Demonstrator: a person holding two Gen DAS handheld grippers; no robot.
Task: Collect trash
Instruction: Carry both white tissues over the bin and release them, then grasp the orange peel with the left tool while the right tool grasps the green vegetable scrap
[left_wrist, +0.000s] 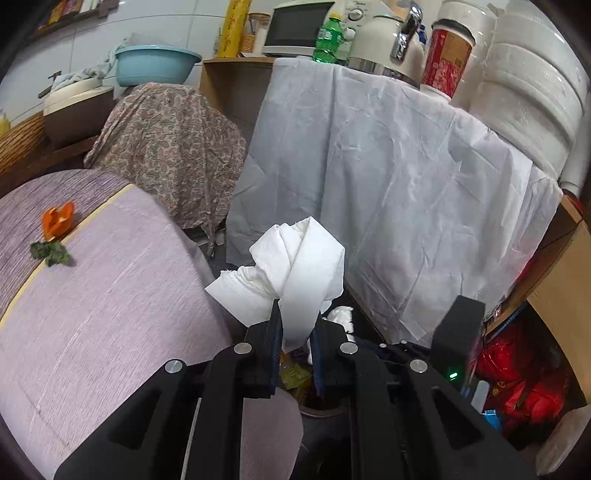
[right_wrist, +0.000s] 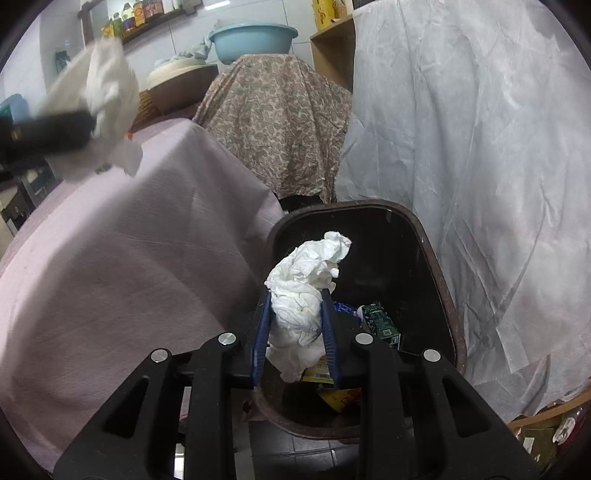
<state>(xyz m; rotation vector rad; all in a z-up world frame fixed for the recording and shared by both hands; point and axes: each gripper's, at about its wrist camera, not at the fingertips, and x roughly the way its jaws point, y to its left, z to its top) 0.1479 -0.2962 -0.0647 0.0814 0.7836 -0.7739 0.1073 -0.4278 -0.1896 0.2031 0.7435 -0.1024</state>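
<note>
In the left wrist view my left gripper (left_wrist: 295, 317) is shut on a folded white paper towel (left_wrist: 295, 258), held beside the lilac-clothed table (left_wrist: 92, 295). An orange peel (left_wrist: 57, 219) and a green leaf scrap (left_wrist: 51, 253) lie on that table. In the right wrist view my right gripper (right_wrist: 295, 295) is over the dark brown trash bin (right_wrist: 443, 280), its blue pads against a crumpled white tissue (right_wrist: 306, 288). A green carton (right_wrist: 380, 321) and yellow wrappers (right_wrist: 340, 398) lie in the bin. The left gripper (right_wrist: 92, 122) and its paper towel (right_wrist: 107, 92) show blurred at upper left.
A white sheet (left_wrist: 388, 184) hangs over the shelf right of the bin. A paisley cloth (right_wrist: 277, 129) covers something behind it, with a blue basin (right_wrist: 251, 37) above. Red bags (left_wrist: 517, 384) sit low on the right. Kettle, bottle and paper rolls crowd the shelf top.
</note>
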